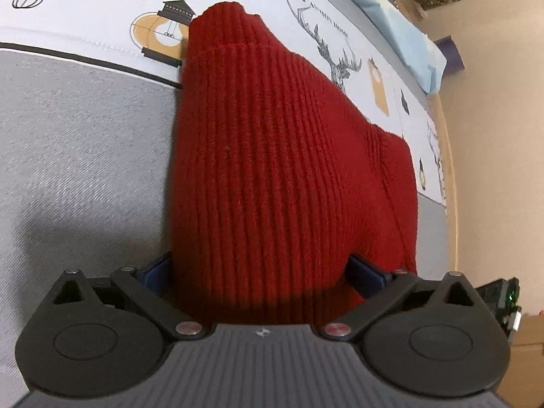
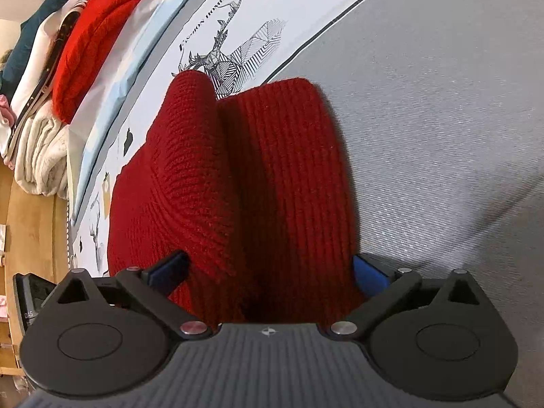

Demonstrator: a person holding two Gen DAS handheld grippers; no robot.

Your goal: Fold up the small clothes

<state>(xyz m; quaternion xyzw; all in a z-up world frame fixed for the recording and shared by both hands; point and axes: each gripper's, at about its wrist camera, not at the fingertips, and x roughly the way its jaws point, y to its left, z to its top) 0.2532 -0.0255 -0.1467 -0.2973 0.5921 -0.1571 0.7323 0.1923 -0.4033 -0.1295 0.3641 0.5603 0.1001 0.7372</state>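
A dark red ribbed knit garment (image 1: 272,136) lies folded on the bed, running away from both cameras. In the right wrist view the same garment (image 2: 278,176) shows a doubled-over flap on its left side. My left gripper (image 1: 261,268) stands wide open, its blue pads (image 1: 365,272) flanking the near end of the knit without squeezing it. My right gripper (image 2: 268,270) is open too, with a blue pad (image 2: 369,273) at each side of the near edge. The fingertips are partly hidden by the fabric.
The bedspread is grey (image 1: 85,153) with a white band (image 2: 244,34) printed with lanterns and deer. A light blue sheet (image 1: 401,17) runs along the far edge. A pile of clothes, with a bright red sweater (image 2: 91,44) on it, lies beyond the bed. A wooden bed frame (image 2: 30,231) borders it.
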